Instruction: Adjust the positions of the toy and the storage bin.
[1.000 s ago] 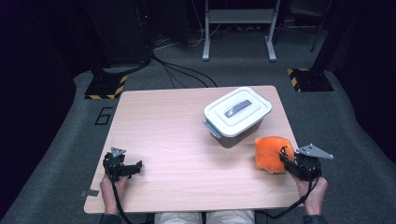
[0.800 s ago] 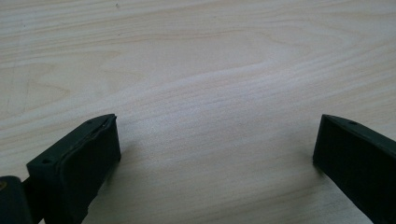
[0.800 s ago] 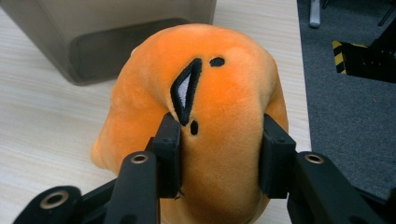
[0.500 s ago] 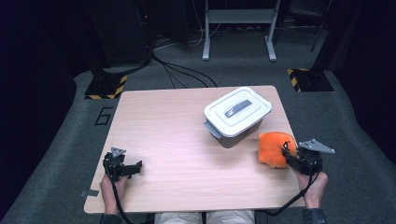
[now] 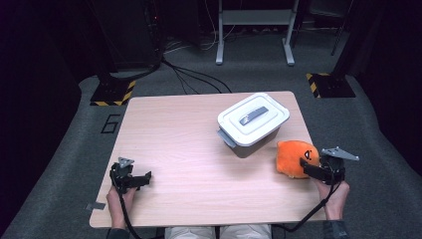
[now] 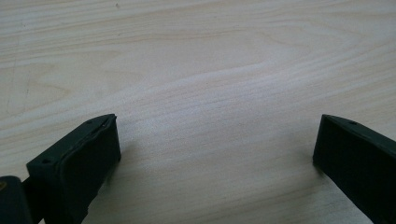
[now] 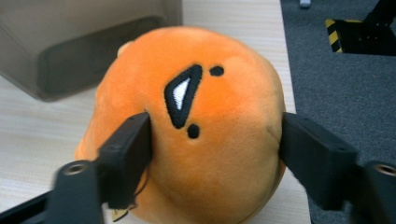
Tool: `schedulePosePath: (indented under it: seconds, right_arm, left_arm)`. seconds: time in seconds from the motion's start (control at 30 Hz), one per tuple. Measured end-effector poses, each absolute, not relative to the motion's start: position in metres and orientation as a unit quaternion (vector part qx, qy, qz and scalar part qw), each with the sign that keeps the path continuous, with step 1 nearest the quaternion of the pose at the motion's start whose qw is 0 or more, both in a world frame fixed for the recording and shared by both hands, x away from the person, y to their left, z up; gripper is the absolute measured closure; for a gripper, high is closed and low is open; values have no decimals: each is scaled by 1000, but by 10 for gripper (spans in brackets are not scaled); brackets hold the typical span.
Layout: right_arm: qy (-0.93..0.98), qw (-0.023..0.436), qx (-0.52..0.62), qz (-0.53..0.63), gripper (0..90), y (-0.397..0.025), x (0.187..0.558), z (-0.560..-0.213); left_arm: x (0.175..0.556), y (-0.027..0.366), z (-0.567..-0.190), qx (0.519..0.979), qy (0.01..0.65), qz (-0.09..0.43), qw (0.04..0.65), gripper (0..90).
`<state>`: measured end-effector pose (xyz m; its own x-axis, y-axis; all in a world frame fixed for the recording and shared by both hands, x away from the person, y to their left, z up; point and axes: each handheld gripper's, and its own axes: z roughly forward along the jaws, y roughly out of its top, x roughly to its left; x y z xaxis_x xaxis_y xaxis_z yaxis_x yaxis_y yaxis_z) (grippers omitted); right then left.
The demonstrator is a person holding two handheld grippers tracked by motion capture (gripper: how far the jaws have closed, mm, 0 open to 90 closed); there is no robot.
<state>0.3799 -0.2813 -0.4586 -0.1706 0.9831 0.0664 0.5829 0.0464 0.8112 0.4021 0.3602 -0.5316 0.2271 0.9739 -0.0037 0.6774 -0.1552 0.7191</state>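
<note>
An orange plush toy (image 5: 292, 155) with a stitched black and white face (image 7: 196, 126) lies at the right edge of the wooden table (image 5: 189, 149), just in front of a lidded box (image 5: 253, 119). My right gripper (image 5: 304, 167) is shut on the toy, its two black jaws pressed into the toy's sides in the right gripper view (image 7: 215, 135). My left gripper (image 5: 144, 178) rests near the table's front left corner. In the left gripper view its jaws (image 6: 217, 140) stand wide apart over bare wood, with nothing between them.
The box has a white lid with a grey handle and translucent grey walls (image 7: 70, 42); it stands at the back right of the table. Dark carpet (image 7: 345, 84) lies just past the table's right edge. Cables and stand bases sit on the floor beyond the table.
My right gripper has shifted the orange toy slightly away from the person and to the right, closer to the box. The left gripper has not moved.
</note>
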Motion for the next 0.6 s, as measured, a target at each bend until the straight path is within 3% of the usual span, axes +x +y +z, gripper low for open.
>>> schedulePosePath:
  seconds: [0.1, 0.6]
  right_arm:
    - [662, 276, 583, 381, 150, -282, 375, -456]
    - [700, 288, 496, 426, 57, -254, 328, -438]
  left_arm:
    - [402, 360, -532, 720, 573, 242, 307, 3]
    - [403, 360, -531, 720, 573, 241, 307, 3]
